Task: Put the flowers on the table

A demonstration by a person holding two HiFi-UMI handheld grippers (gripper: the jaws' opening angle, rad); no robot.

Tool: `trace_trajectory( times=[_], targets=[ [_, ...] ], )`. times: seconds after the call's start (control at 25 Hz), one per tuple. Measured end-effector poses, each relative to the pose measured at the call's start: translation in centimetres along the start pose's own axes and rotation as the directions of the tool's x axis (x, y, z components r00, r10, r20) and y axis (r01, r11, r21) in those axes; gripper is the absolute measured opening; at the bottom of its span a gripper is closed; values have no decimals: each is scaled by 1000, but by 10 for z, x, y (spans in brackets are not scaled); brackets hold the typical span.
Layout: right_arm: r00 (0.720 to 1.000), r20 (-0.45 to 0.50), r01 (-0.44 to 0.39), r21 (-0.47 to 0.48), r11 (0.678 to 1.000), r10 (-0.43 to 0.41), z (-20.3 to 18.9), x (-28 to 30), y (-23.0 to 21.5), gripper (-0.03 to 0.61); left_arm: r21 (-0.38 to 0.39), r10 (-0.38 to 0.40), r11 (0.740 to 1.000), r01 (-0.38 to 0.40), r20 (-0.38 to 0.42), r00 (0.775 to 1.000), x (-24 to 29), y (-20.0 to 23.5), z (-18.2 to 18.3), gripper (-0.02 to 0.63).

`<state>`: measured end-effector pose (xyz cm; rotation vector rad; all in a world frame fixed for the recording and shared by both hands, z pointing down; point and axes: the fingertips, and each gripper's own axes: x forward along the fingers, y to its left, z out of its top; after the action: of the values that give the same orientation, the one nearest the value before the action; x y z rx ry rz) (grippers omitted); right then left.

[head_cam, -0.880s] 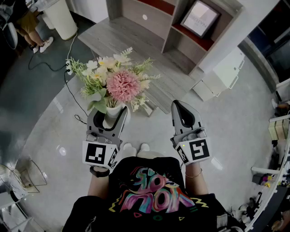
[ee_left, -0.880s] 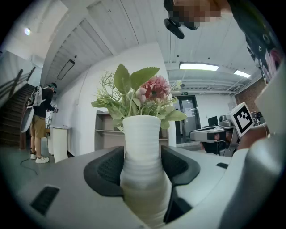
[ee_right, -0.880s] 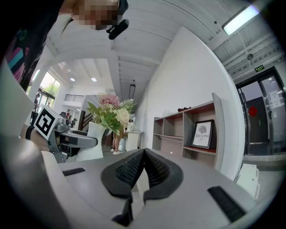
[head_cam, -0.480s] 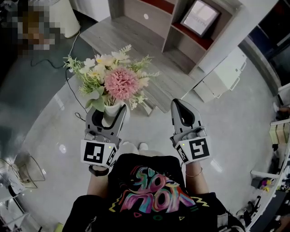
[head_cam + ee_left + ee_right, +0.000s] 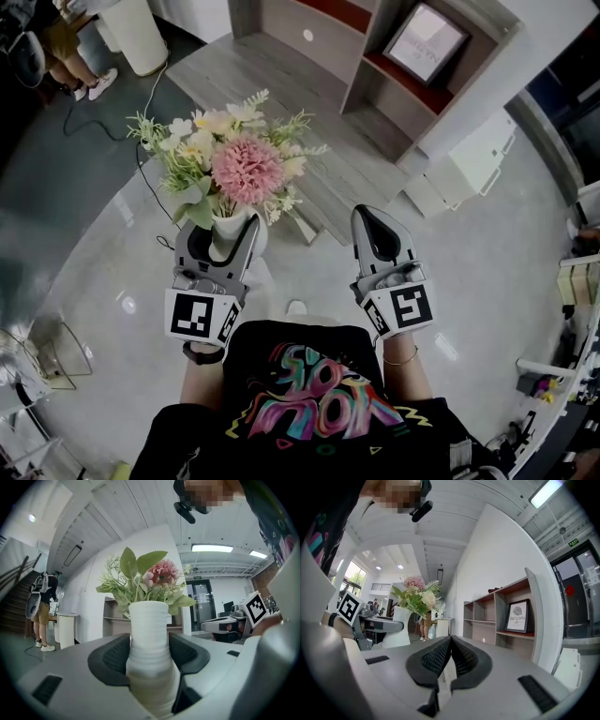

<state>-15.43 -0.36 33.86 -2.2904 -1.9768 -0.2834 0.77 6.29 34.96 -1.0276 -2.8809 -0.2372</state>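
Observation:
A white ribbed vase [image 5: 228, 236] holds a bouquet [image 5: 231, 162] with a big pink bloom, pale flowers and green leaves. My left gripper [image 5: 225, 236] is shut on the vase's neck and carries it upright above the floor; in the left gripper view the vase [image 5: 149, 645] fills the gap between the dark pads [image 5: 112, 657], bouquet [image 5: 149, 577] above. My right gripper [image 5: 377, 222] is beside it on the right, shut and empty, its pads [image 5: 436, 658] tip to tip. A low wooden table [image 5: 281, 84] lies ahead beyond the bouquet.
A wooden shelf unit [image 5: 403, 47] with a framed picture [image 5: 428, 42] stands behind the table. A person [image 5: 66, 47] stands at the far left near a white cylinder [image 5: 131, 33]. A cable [image 5: 145, 178] trails over the glossy floor. White boxes [image 5: 464, 159] lie to the right.
The table and shelf have drawn slightly closer and lower in the head view as I walk forward. Both grippers keep the same pose, and the vase stays in the left one.

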Motion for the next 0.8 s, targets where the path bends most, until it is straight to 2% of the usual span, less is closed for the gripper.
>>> trace_trajectory(
  times=[0.24, 0.52, 0.8],
  targets=[
    [996, -54, 78, 3, 997, -77, 0, -15, 5, 14, -35, -79, 996, 78, -17, 997, -2, -1, -1, 267],
    [999, -18, 29, -3, 1000, -29, -1, -7, -1, 15, 12, -31, 999, 31, -5, 999, -1, -1, 4, 267],
    [998, -11, 69, -7, 998, -70, -11, -3, -7, 15, 33, -56, 998, 56, 1, 998, 1, 5, 0, 267]
  ],
)
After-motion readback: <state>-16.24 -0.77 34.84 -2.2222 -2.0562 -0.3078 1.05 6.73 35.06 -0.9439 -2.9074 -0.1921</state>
